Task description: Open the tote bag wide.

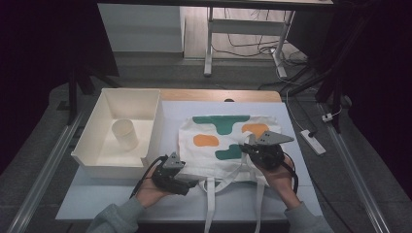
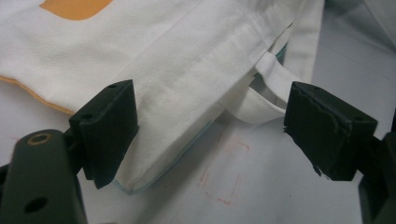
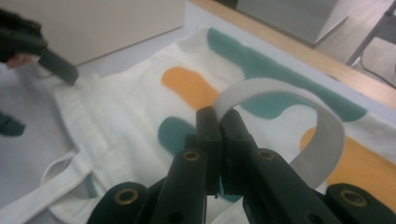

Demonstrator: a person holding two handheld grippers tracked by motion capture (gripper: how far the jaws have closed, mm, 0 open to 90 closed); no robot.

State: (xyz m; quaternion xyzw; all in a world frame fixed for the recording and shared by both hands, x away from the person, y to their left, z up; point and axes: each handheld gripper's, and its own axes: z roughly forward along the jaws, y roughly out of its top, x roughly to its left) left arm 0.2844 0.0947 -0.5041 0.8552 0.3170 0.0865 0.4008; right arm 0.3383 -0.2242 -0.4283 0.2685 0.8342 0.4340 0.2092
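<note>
Flat on the table, tote bag (image 1: 226, 141) handles toward the person; right tool (image 3: 219, 140) pinches a strap (image 3: 299, 112), left tool (image 2: 210, 135) wide.

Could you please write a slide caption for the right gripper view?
Right gripper shut on the tote bag's white strap, lifting it in a loop above the green-and-orange printed bag.

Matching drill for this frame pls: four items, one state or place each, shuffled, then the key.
1. left gripper
2. right gripper
3. cup
4. tote bag

A. upright inside the white bin
B. jaws open at the bag's corner
C. flat on the table, green and orange patches up
D. shut on a white handle strap

Pairs: 1-B, 2-D, 3-A, 4-C
</note>
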